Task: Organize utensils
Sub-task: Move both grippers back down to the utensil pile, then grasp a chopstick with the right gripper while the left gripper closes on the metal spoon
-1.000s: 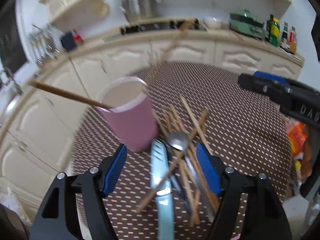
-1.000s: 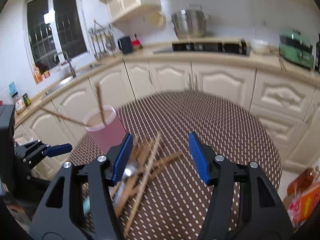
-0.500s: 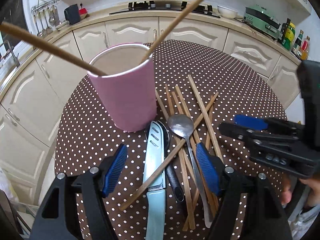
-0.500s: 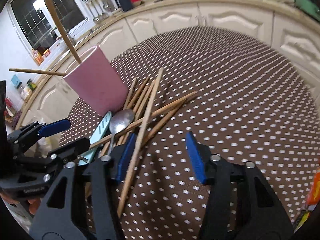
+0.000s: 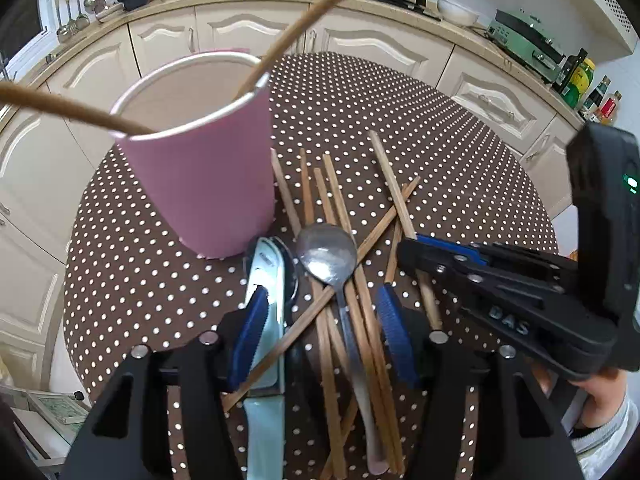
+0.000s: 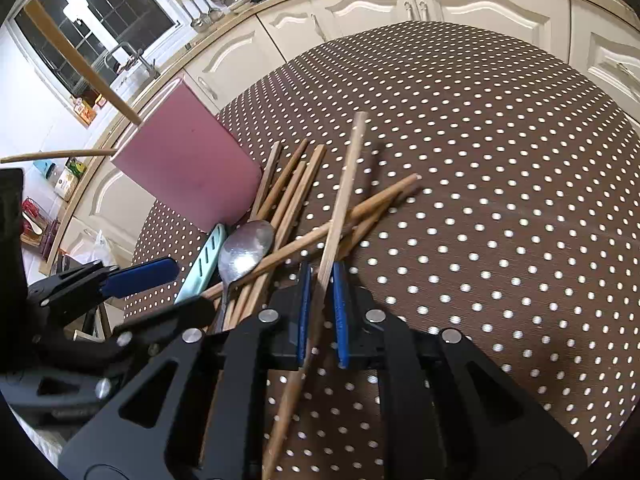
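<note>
A pink cup (image 5: 208, 184) stands on the brown dotted table (image 5: 440, 140) with two chopsticks leaning in it. Beside it lies a pile: a metal spoon (image 5: 328, 256), a pale blue knife (image 5: 266, 264) and several wooden chopsticks. My left gripper (image 5: 322, 320) hangs low over the pile. Its jaws are closing around the spoon's handle and some chopsticks, the pads not pressing on them. My right gripper (image 6: 322, 270) is shut on one light chopstick (image 6: 344, 184) that lies on top of the pile. The right wrist view also has the cup (image 6: 188, 160), spoon (image 6: 246, 248) and knife (image 6: 204, 258).
Cream kitchen cabinets (image 5: 380, 44) and a counter curve behind the table. A green appliance (image 5: 524, 40) and bottles (image 5: 580, 76) stand at the back right. A hand in a grey sleeve (image 5: 600, 396) holds the right gripper. The table's right half (image 6: 500, 200) is bare cloth.
Both grippers came down onto the pile beside the cup. The right jaws closed on the top chopstick. The left jaws narrowed around the spoon and chopsticks.
</note>
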Action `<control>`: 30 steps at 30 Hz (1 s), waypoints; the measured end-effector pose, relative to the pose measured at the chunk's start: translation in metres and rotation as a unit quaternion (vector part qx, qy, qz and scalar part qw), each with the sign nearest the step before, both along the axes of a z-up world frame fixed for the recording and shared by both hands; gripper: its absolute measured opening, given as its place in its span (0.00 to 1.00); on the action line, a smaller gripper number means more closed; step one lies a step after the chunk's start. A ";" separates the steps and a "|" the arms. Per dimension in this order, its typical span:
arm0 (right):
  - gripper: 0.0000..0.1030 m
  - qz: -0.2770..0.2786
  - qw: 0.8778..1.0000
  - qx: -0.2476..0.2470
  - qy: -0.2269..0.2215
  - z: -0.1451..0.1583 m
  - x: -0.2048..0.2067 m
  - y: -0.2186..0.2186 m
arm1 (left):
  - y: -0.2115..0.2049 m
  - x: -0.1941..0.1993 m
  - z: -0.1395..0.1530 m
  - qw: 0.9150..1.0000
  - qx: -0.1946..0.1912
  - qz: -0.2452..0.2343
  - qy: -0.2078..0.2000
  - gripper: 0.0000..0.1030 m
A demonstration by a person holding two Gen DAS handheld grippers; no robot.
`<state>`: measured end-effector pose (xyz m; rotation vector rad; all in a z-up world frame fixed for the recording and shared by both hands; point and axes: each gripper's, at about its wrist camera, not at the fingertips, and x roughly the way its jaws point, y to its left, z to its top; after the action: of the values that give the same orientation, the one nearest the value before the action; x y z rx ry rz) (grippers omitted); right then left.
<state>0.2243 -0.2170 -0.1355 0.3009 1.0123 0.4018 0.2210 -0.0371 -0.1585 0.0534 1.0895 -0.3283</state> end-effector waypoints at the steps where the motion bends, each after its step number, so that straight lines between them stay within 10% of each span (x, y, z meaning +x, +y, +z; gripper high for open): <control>1: 0.08 -0.002 1.000 0.003 0.000 0.000 -0.001 -0.004 | -0.003 0.002 -0.001 1.000 0.001 0.001 0.004 0.49; 30: 0.07 -0.007 0.999 0.031 -0.006 0.001 -0.031 -0.043 | 0.007 0.019 -0.014 0.998 -0.031 0.037 0.048 0.08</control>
<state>0.1931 -0.2598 -0.1346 0.3604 0.9878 0.4229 0.2400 -0.0305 -0.1725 -0.0588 1.1717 -0.3012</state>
